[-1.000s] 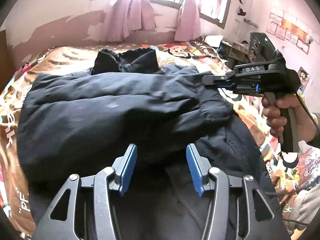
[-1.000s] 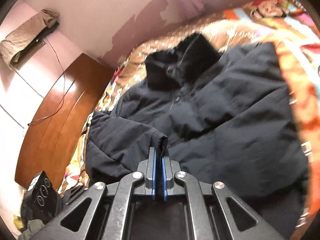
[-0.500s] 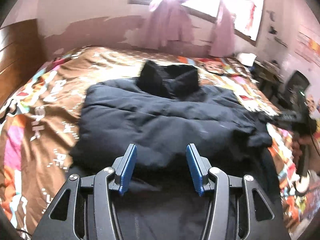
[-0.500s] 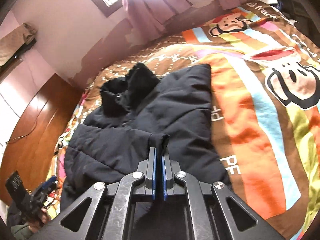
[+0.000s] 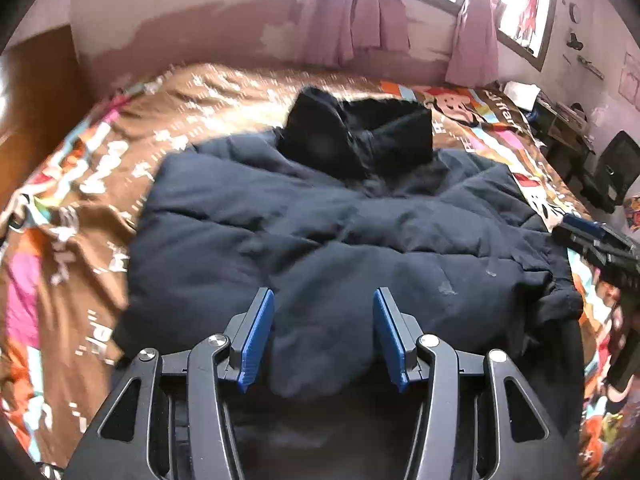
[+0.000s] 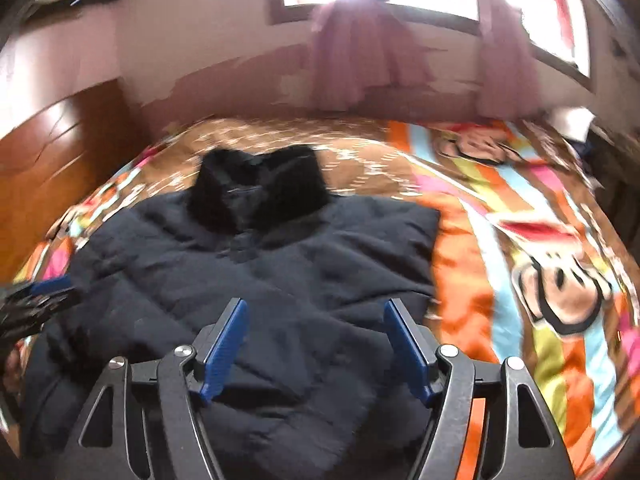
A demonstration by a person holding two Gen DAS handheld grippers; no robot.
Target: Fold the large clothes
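The dark padded jacket (image 5: 340, 240) lay spread on the patterned bedspread (image 5: 80, 184), its furry collar (image 5: 356, 136) toward the window wall and its hem nearest me. My left claw (image 5: 323, 332) hovered over the near hem with its blue pads wide apart and nothing between them. My right claw (image 6: 316, 348) was likewise wide and empty, above the near right part of the coat; from the left camera I could see it at the coat's right edge, beside a bunched cuff (image 5: 560, 300).

I judged the coat to be soft, bulky and springy, heavier than a shirt and apt to puff back out of any fold. The shell looked smooth, so a shallow pinch might slip. I reckoned the safest holds were the firmer edges: the hem corners, a cuff or the shoulder seam, taken deep between the pads.
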